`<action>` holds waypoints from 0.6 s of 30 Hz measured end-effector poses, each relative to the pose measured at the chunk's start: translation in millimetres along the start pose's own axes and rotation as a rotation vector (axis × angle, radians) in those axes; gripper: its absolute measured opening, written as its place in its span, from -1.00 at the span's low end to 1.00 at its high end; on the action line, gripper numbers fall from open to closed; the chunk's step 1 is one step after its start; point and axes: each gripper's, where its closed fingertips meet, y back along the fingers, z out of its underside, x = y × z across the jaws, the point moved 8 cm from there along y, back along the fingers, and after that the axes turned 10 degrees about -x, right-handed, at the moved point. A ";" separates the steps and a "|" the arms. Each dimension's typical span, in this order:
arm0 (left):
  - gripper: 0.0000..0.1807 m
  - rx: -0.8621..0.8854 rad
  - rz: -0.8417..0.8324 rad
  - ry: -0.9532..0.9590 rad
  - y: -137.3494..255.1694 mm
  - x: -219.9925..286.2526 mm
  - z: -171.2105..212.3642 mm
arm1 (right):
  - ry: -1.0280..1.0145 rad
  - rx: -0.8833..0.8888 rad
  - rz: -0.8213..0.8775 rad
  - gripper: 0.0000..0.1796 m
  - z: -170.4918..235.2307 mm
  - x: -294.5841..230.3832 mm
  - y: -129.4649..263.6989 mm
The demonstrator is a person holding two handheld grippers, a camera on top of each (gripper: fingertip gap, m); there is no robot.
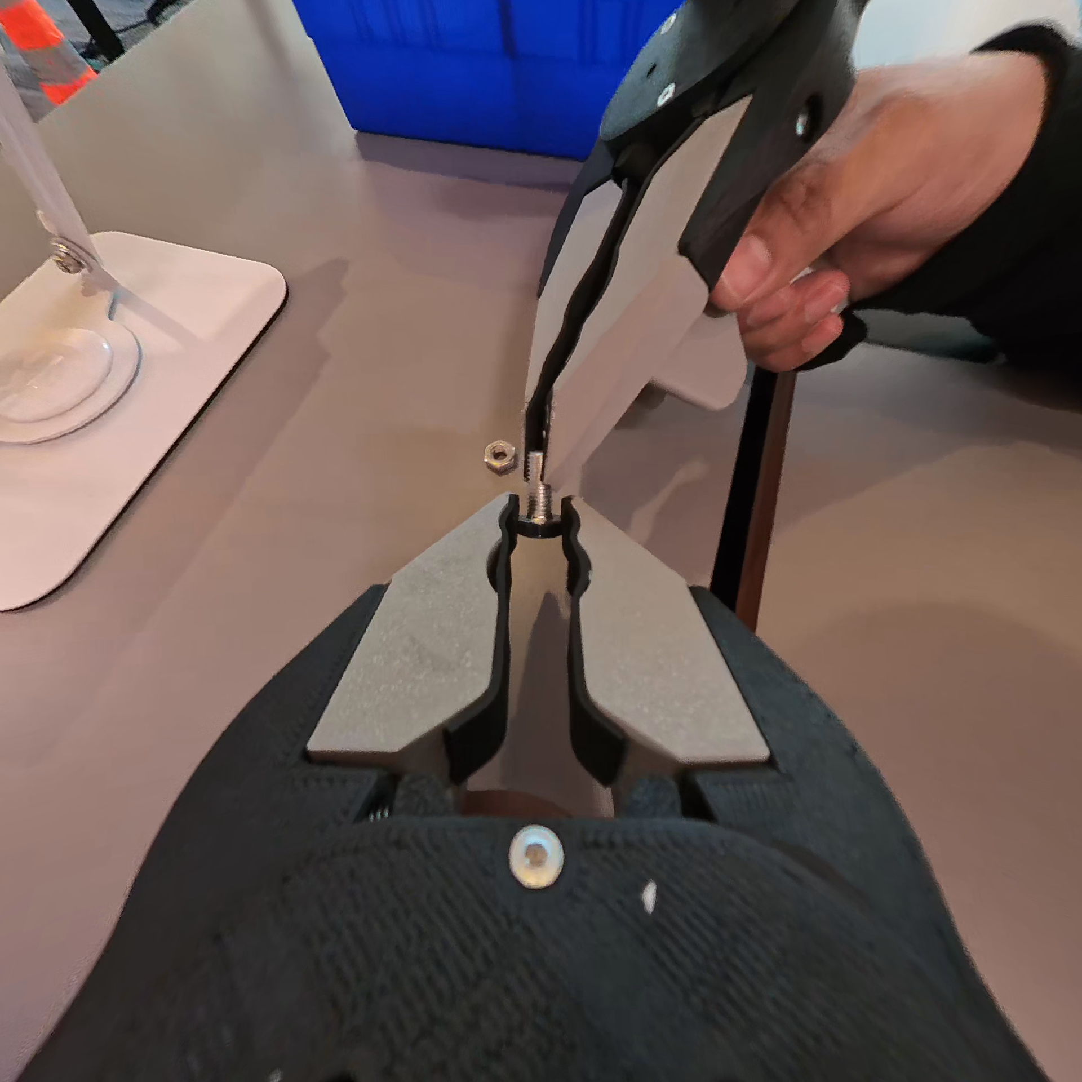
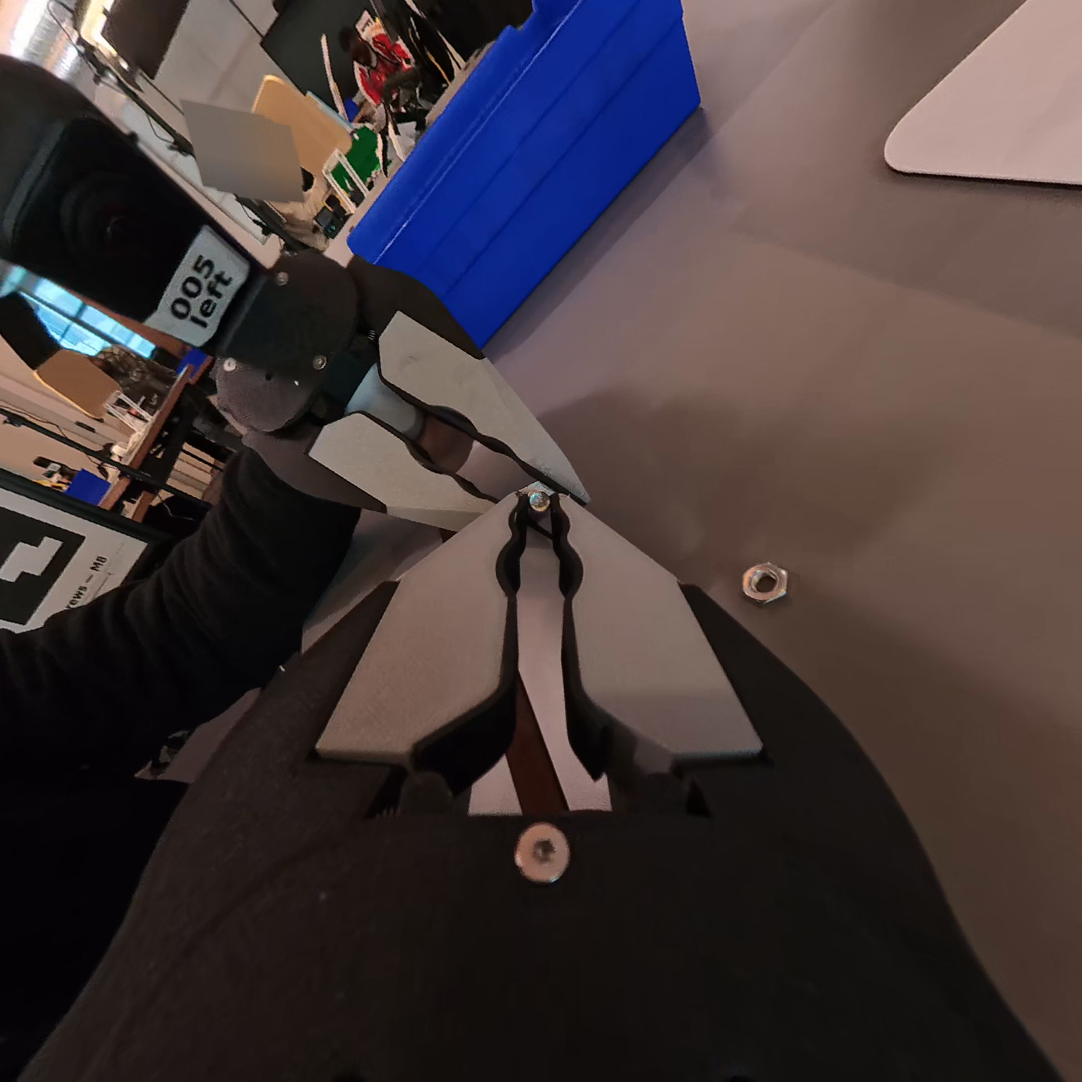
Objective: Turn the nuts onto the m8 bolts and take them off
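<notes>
Left gripper point(image 1: 540, 508): jaws narrowed to a small gap, clamping the lower end of the bolt point(image 1: 537, 490) between the fingertips; a dark piece is sitting at the bolt's base, kind not discernible.
Right gripper point(image 2: 537, 504): jaws nearly closed, pinching the upper threaded end of the same bolt; in the left wrist view it is coming down from the upper right, with a hand point(image 1: 866, 222) in a black sleeve gripping its handle.
Bolt: standing roughly upright in the left wrist view, long axis near vertical, threads showing between the two grippers; held just above the table point(image 1: 363, 363).
Loose nut point(image 1: 499, 455): lying flat on the table just beside the bolt, touching neither gripper; hole facing up.
Surface: grey-brown table, bearing a white rounded-corner board point(image 1: 175, 375) to the left with a clear stand on it, and a blue bin point(image 1: 468, 70) at the far side.
Room: desks, chairs and equipment are showing blurred beyond the table edge in the right wrist view.
</notes>
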 end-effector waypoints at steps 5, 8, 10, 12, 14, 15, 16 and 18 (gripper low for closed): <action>-0.86 0.074 0.110 0.121 4.4 -6.3 0.8 | 0.017 0.064 -0.016 -0.95 -5.1 -2.9 9.2; -0.86 0.113 0.149 0.199 7.8 -13.6 2.7 | 0.018 0.110 0.009 -0.92 -8.3 -1.7 16.9; -0.86 0.113 0.150 0.222 7.5 -17.3 5.6 | 0.024 0.114 0.078 -0.88 -8.7 2.8 19.7; -0.86 0.105 0.146 0.235 5.5 -19.7 8.2 | 0.033 0.098 0.158 -0.85 -7.9 7.6 20.8; -0.86 0.104 0.143 0.243 3.4 -21.2 9.8 | 0.053 0.059 0.253 -0.84 -5.8 12.5 20.4; -0.86 0.100 0.145 0.244 2.7 -21.5 10.7 | 0.065 0.039 0.291 -0.84 -4.7 14.2 19.7; -0.86 0.101 0.144 0.246 2.3 -21.9 11.1 | 0.072 0.022 0.316 -0.84 -3.7 15.4 18.9; -0.86 0.104 0.137 0.253 2.4 -23.3 11.5 | 0.072 -0.005 0.338 -0.84 -1.7 17.2 17.6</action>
